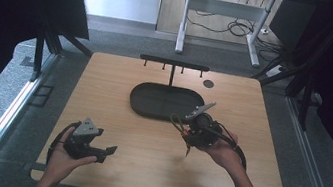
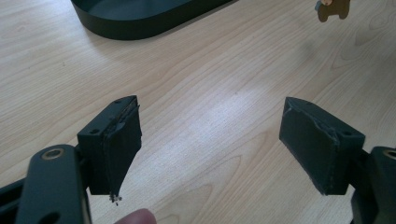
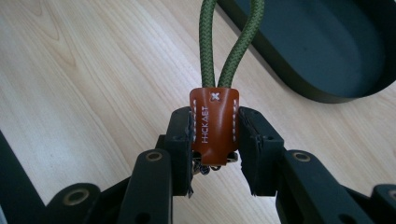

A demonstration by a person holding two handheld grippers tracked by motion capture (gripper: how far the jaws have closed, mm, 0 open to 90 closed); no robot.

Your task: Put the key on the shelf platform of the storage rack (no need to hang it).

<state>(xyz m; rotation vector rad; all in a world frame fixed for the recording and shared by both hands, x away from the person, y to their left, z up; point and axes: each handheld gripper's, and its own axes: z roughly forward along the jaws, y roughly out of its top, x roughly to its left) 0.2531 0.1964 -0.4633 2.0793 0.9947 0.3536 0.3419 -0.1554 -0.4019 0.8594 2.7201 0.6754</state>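
Apparently the carrying step is in hand: the right gripper point(image 3: 215, 149) has its fingers clamped on a brown leather tab point(image 3: 215, 128) with a green braided cord loop point(image 3: 229, 42), held above the worktop point(image 1: 143, 161) just beside the black oval tray point(image 1: 165, 102). Next, probably, the loop must be lifted onto a peg of the hook stand point(image 1: 174, 64). The left gripper point(image 2: 210, 140) hangs wide open, holding nothing.

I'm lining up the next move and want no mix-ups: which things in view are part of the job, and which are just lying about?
In play:
- right hand-held gripper, shut on the leather-tagged cord loop
- black hook stand with oval tray, likely where the loop goes
- left hand-held gripper, open, nothing in it

Lying about:
- round grommet in the tabletop
- desk frame and cables on the floor
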